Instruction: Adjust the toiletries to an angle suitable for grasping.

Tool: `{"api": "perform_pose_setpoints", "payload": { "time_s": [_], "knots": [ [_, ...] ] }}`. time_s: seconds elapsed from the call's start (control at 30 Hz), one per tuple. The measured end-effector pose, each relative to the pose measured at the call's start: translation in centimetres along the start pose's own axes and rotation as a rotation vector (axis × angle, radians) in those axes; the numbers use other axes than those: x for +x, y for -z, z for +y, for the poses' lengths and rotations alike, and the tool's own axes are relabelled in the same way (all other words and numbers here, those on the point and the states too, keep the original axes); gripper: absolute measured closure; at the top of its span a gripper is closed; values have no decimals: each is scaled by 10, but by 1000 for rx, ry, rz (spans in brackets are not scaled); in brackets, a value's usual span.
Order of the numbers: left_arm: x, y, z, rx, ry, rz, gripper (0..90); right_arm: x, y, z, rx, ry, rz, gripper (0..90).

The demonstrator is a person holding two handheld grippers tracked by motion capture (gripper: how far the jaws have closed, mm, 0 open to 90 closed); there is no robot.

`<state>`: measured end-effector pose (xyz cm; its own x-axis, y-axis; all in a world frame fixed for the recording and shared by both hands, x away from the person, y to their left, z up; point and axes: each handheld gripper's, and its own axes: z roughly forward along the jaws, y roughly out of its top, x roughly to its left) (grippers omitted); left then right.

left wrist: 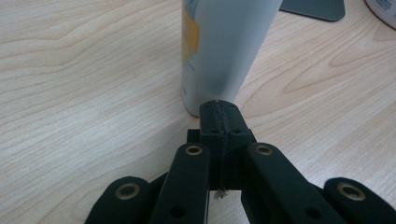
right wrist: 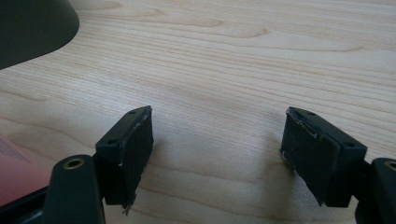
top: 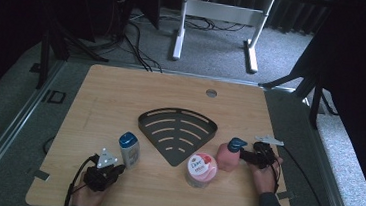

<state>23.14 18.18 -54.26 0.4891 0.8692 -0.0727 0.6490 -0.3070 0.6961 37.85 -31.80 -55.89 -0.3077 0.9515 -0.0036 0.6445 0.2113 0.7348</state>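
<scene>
In the high view's lower left, the left hand-held gripper (top: 116, 168), jaws pressed together and empty, sits just below the upright white bottle (top: 129, 150), while the right hand-held gripper (top: 244, 156) gapes wide, empty, beside the pink bottle (top: 227, 156).

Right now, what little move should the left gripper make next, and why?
Probably open its fingers first. The left gripper is shut, its tips right at the foot of the white bottle, which stands upright on the table. Shut fingers cannot go around it.
</scene>
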Motion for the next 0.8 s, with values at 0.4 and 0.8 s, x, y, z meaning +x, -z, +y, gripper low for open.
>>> {"api": "perform_pose_setpoints", "payload": {
  "time_s": [0.4,0.8],
  "knots": [
    [3,-2,1,-5,17,8,900,1,0,0,0,0,3,249],
    [-12,-6,5,-16,-24,-22,900,1,0,0,0,0,3,248]
  ]
}}
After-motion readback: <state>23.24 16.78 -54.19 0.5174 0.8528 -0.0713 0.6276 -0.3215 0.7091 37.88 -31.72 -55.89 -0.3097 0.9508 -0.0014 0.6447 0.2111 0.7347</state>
